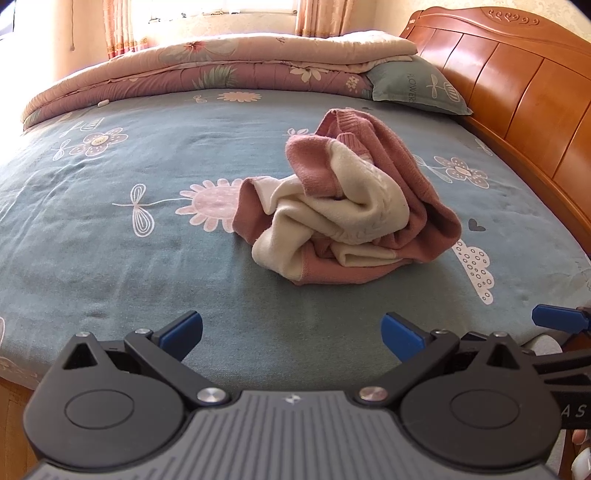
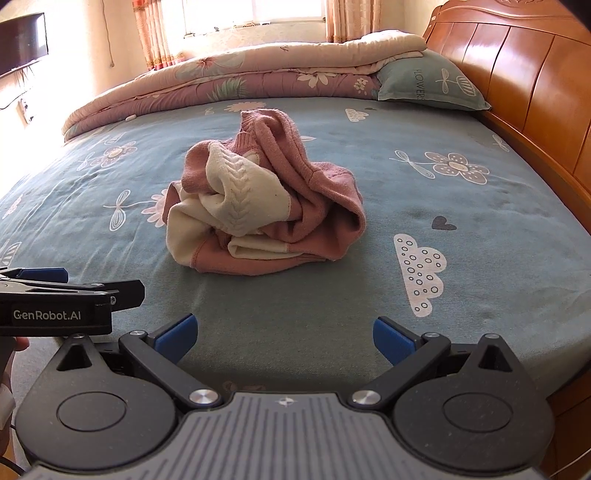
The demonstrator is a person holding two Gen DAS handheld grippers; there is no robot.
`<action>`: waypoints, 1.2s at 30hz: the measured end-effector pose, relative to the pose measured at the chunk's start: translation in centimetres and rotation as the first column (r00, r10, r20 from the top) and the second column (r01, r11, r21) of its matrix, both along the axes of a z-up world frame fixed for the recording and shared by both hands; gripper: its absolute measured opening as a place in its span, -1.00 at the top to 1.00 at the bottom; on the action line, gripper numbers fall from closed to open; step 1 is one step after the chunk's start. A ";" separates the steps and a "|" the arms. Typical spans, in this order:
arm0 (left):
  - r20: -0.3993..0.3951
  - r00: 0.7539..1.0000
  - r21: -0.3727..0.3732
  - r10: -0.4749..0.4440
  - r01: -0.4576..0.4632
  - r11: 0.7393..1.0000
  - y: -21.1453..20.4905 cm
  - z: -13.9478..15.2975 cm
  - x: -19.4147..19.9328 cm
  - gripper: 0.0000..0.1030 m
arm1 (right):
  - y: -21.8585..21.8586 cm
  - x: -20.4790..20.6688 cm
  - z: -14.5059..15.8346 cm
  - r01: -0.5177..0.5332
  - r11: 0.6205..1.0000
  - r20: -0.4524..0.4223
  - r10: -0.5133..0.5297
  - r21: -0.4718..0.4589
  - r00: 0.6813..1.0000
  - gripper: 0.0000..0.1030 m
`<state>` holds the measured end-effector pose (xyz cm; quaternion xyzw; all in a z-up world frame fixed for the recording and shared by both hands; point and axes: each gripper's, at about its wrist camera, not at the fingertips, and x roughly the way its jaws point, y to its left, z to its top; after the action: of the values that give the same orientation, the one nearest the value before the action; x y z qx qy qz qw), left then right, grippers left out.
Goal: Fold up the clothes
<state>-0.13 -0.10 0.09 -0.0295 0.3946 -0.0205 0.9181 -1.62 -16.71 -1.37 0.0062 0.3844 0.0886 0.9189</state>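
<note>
A pink and cream knitted sweater (image 1: 351, 206) (image 2: 266, 206) lies crumpled in a heap on the blue flowered bed sheet (image 1: 110, 240) (image 2: 461, 206). My left gripper (image 1: 291, 332) hovers over the near edge of the bed, short of the heap, open with nothing between its blue fingertips. My right gripper (image 2: 282, 338) is held beside it, also open and empty, with the heap ahead and slightly left. The right gripper's blue tip (image 1: 557, 319) shows at the right edge of the left wrist view; the left gripper's body (image 2: 55, 306) shows at the left of the right wrist view.
A folded floral quilt (image 1: 207, 70) (image 2: 236, 77) lies along the far side of the bed. A blue pillow (image 1: 413, 86) (image 2: 432, 83) rests against the wooden headboard (image 1: 517, 96) (image 2: 524, 74) on the right. A window with curtains (image 2: 251, 14) is behind.
</note>
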 end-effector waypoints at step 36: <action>-0.004 1.000 0.008 0.010 -0.010 1.000 0.1 -0.1 0.1 -0.99 | 0.0 0.1 0.2 0.018 1.000 0.007 -0.018 -0.002 1.000 -1.00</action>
<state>-0.07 -0.01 0.03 -0.0281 0.3963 -0.0143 0.9176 -1.56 -16.75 -1.21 0.0084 0.3810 0.0798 0.9211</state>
